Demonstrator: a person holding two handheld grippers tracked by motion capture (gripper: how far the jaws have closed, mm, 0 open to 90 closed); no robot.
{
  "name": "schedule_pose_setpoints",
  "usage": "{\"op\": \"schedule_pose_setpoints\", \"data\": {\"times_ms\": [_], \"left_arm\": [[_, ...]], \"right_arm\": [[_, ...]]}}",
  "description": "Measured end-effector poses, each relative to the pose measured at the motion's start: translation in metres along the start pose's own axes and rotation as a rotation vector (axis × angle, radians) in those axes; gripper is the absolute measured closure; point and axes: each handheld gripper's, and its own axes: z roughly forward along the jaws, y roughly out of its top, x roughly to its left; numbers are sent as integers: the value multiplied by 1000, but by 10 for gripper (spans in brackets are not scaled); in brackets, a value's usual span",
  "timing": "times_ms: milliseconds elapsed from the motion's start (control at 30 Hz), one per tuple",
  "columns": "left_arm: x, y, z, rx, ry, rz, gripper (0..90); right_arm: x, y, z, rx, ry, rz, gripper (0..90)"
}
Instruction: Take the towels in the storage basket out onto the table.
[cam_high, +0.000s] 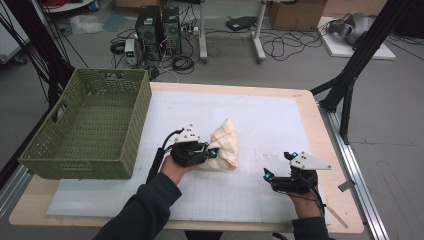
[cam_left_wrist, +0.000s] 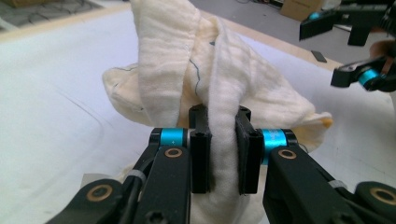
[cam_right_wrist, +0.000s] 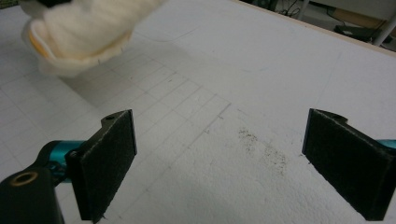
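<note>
One cream cloth (cam_high: 225, 145) lies bunched on the white gridded mat (cam_high: 260, 120), a little left of the mat's middle and just right of the green basket (cam_high: 90, 125). The left gripper (cam_left_wrist: 223, 140) is clamped on a raised fold of this cloth; the left gripper view shows both pads pressing the fabric from either side, with the rest of the cloth heaped beyond them. The right gripper (cam_high: 281, 165) sits near the front right part of the mat, well apart from the cloth, its jaws spread wide with only bare mat between them, as the right gripper view confirms.

Edges and room: the basket occupies the table's left side, its near corner overhanging the mat's left border. The mat is bare to the right of the cloth up to the wooden table edge (cam_high: 310, 107), and bare behind the cloth to the far edge. Between the two grippers lies an open stretch of mat.

Count: one cloth, one basket, one mat, two grippers, two hands.
</note>
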Motion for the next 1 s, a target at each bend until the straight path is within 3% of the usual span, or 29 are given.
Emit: {"op": "schedule_pose_setpoints", "data": {"times_ms": [100, 133, 167, 233, 267, 433, 500, 667, 800, 900, 1000], "left_arm": [[-1, -8, 16, 45, 11, -6, 720], [-1, -10, 20, 50, 25, -27, 524], [1, -11, 22, 53, 45, -49, 524], [5, -9, 17, 28, 74, -89, 381], [6, -7, 12, 13, 89, -87, 345], [16, -3, -26, -60, 166, -54, 278], [21, -6, -42, -80, 171, -38, 209], [26, -13, -73, -138, 212, -27, 203], [23, -21, -87, -178, 220, -5, 203], [21, -29, -91, -204, 223, -18, 200], [20, -31, -93, -196, 226, -14, 199]], "right_arm": [[0, 0, 0, 3, 0, 0, 91], [0, 0, 0, 3, 0, -1, 91], [0, 0, 0, 3, 0, -1, 91], [0, -1, 0, 5, 1, 0, 91], [-1, -1, -1, 4, -1, -5, 91], [-1, -2, 0, 7, 0, 1, 91], [0, -1, -1, 7, -2, -3, 91], [2, 2, 0, -2, -19, -13, 91], [3, 4, 3, 0, -21, -19, 91], [3, 7, 5, 9, -22, -21, 90], [3, 8, 10, 15, -17, -18, 90]]}}
